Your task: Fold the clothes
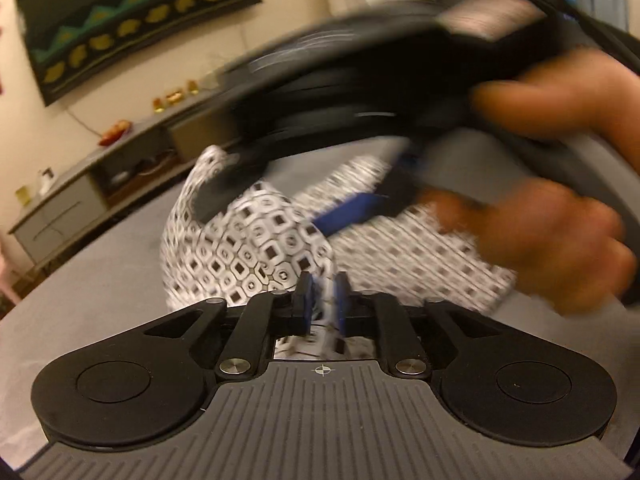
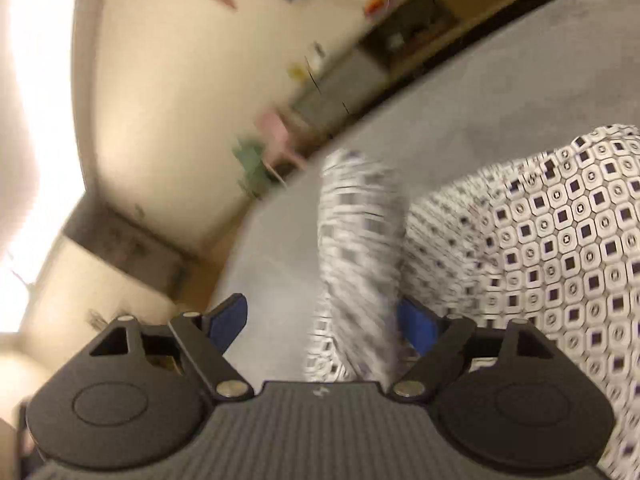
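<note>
Item: patterned white garment (image 1: 248, 248), black squares on white, heaped on the grey work surface (image 1: 100, 280), which serves as landmark.

Left gripper (image 1: 320, 296): your jaws are pinched nearly together on a fold of the garment, lifted just above the surface.

Right gripper (image 2: 320, 320): your jaws stand wide apart, a blurred strip of the garment hanging between them, the pads not pressing it. No grip here.

Step in hand, as judged: releasing one edge mid-fold, the left keeping its hold.

Next move calls for: laying the left-held fold flat onto the surface, then finding a fresh edge for the right.
</note>
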Demonstrator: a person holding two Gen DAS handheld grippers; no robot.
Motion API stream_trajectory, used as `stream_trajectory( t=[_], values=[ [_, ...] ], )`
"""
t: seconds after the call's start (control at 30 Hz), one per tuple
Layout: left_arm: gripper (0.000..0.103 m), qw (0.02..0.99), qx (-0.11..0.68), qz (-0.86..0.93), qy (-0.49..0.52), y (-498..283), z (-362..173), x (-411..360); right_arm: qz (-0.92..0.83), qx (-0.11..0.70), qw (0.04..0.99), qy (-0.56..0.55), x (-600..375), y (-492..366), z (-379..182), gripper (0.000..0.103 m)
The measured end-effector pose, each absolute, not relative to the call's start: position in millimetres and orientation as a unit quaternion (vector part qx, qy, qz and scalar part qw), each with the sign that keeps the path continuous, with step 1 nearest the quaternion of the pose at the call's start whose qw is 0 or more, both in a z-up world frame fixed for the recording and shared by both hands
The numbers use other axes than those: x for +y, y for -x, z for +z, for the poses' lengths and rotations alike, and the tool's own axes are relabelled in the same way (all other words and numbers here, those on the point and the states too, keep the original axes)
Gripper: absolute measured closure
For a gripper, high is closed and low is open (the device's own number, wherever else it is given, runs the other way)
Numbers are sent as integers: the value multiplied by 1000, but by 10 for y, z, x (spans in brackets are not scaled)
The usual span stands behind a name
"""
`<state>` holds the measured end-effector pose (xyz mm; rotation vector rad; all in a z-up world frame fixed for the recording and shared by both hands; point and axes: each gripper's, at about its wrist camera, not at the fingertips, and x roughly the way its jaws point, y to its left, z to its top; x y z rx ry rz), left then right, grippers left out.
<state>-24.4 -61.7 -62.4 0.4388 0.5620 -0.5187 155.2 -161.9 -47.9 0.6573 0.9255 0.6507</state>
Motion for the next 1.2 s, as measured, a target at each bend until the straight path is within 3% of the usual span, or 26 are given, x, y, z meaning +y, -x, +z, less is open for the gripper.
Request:
stream_trajectory(
  t=[0.07,0.13,0.2,0.23,0.27,0.3,0.33,0.43,0.47,0.83,1.03,1.2],
  values=[
    [94,902,264,-258,-225,408,-700,-689,277,469,797,-260,-1534,-1655,-545,74],
    [94,902,239,-268,-241,603,-719,-739,270,474,810,-217,-1502,-1637,-526,82],
    [94,898,224,-291,-244,721,-736,-798,275,465,814,-213,-1565,-1576,-449,80],
    [94,894,228,-300,-243,714,-764,-841,272,459,818,-215,-1609,-1531,-405,63],
    [94,890,231,-310,-241,708,-792,-884,271,455,821,-215,-1651,-1472,-372,38],
    [94,887,235,-319,-239,701,-819,-927,271,452,822,-215,-1690,-1418,-343,36],
    [94,884,245,-321,-236,653,-866,-976,278,454,819,-213,-1714,-1386,-330,43],
    [94,882,264,-321,-222,519,-974,-1128,285,470,814,-189,-1706,-1330,-337,86],
    [94,882,261,-322,-223,513,-981,-1185,285,472,816,-176,-1699,-1315,-346,95],
    [96,881,285,-269,-265,266,-1218,-1564,273,437,844,-148,-2315,-1489,270,100],
    [95,875,288,-284,-265,255,-1232,-1633,229,456,842,-175,-2934,-1548,63,100],
    [93,874,289,-288,-265,78,-1252,-1561,206,430,847,-236,-3224,-1084,-76,100]
  ],
)
